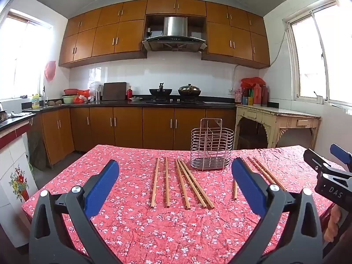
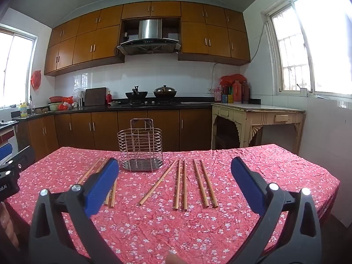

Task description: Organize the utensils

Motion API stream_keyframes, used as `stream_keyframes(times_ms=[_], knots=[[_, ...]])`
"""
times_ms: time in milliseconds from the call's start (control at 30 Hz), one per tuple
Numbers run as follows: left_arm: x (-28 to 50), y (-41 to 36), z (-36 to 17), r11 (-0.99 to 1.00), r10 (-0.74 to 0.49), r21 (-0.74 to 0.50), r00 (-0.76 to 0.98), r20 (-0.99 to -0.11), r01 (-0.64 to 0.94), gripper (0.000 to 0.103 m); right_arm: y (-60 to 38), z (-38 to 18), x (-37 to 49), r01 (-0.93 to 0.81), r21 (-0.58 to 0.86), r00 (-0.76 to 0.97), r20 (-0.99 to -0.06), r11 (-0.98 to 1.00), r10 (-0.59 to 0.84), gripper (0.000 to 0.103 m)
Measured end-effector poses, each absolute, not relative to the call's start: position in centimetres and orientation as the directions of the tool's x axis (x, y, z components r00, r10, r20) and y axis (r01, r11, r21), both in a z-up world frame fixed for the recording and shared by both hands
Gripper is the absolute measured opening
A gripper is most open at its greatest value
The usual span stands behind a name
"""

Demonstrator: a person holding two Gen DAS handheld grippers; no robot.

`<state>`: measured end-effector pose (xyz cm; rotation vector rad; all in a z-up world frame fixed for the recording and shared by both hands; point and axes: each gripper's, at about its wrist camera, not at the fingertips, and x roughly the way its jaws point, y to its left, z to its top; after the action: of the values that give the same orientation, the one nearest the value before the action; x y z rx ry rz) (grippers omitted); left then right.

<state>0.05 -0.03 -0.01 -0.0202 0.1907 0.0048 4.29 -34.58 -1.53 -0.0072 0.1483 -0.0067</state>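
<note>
Several wooden chopsticks (image 1: 182,182) lie loose in a row on the red floral tablecloth (image 1: 132,224). A wire utensil holder (image 1: 211,147) stands upright behind them and holds nothing. My left gripper (image 1: 175,162) hovers over the near side of the table, open, nothing between its blue pads (image 1: 103,184). The right gripper (image 1: 325,160) shows at the right edge of this view. In the right wrist view the holder (image 2: 140,147) is left of centre, and chopsticks (image 2: 184,184) lie ahead of my open, empty right gripper (image 2: 175,161). A few more chopsticks (image 2: 111,193) lie partly behind its left finger.
The table's edges (image 2: 330,189) drop off to the floor on the right and far sides. Beyond stand a dark kitchen counter (image 1: 176,103) with woks, brown cabinets, and a cream side table (image 2: 259,114) at the right. A white tiled unit (image 1: 13,187) is left.
</note>
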Motion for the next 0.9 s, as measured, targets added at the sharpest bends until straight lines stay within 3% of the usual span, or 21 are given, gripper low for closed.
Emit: stream_keyframes(times_ms=[900], knots=[[0.12,-0.07,-0.16,1.0,0.003,-0.026,0.983,-0.186,-0.008,0.101,-34.82,-1.55,4.05,0.008,-0.005,0.99,-0.142,1.0,-0.008,0.099]])
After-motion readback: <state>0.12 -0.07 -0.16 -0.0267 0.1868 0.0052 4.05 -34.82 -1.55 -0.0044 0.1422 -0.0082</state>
